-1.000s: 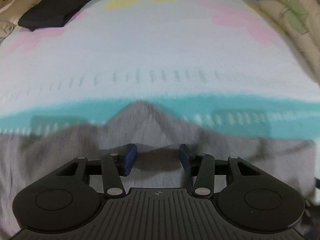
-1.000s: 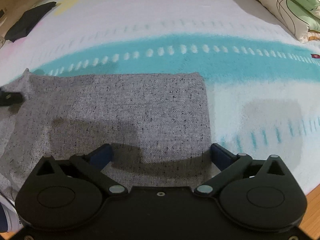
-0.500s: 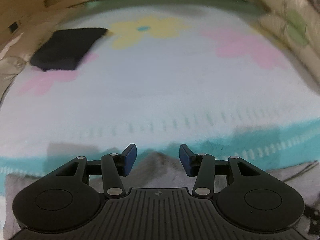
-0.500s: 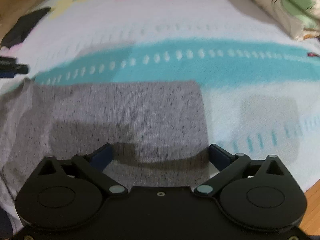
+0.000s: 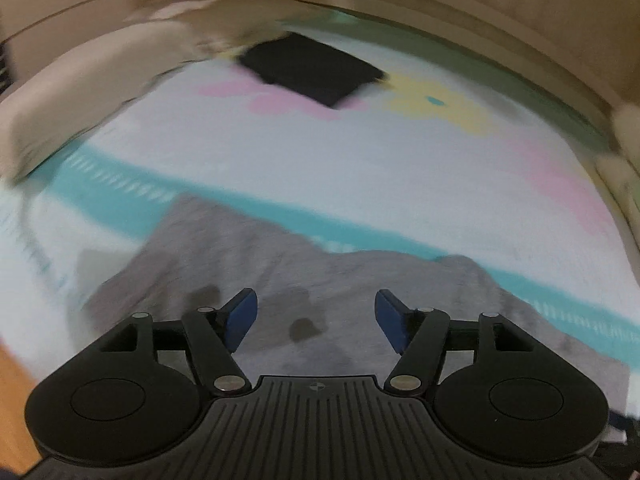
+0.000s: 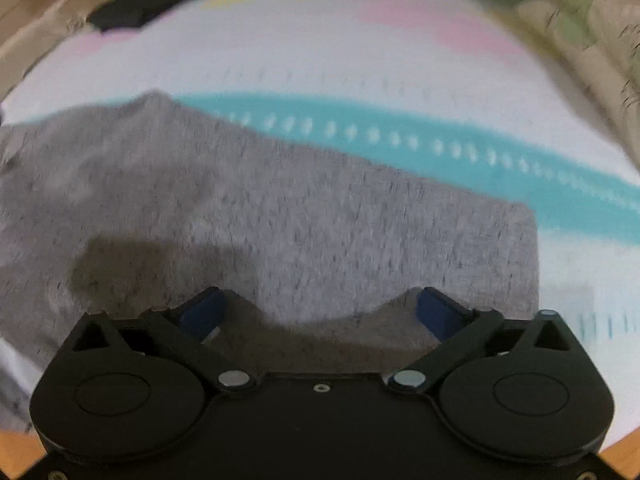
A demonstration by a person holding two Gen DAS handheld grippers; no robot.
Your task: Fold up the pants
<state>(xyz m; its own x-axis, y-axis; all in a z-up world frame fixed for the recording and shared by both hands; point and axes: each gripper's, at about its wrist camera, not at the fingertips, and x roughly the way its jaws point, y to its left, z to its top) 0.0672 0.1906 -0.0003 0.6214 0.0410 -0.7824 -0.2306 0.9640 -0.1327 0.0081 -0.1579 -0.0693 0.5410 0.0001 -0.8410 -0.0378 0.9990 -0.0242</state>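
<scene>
Grey speckled pants (image 6: 280, 208) lie spread flat on a white bed cover with a teal stripe (image 6: 480, 160). In the left wrist view the pants (image 5: 248, 264) fill the lower middle, with a peaked edge toward the stripe. My left gripper (image 5: 316, 316) is open and empty, hovering above the grey cloth. My right gripper (image 6: 320, 312) is wide open and empty, above the pants near their straight right end (image 6: 528, 248). Both views are blurred by motion.
A folded black garment (image 5: 312, 68) lies at the far end of the bed, also in the right wrist view (image 6: 140, 4). Pillows (image 6: 580, 28) lie at the right. The wooden bed edge (image 5: 12, 400) shows at the lower left.
My left gripper has opened wider and swung left, so the pants and black garment now sit more central. The right gripper has pulled back and turned; the pants' right end now lies farther right.
</scene>
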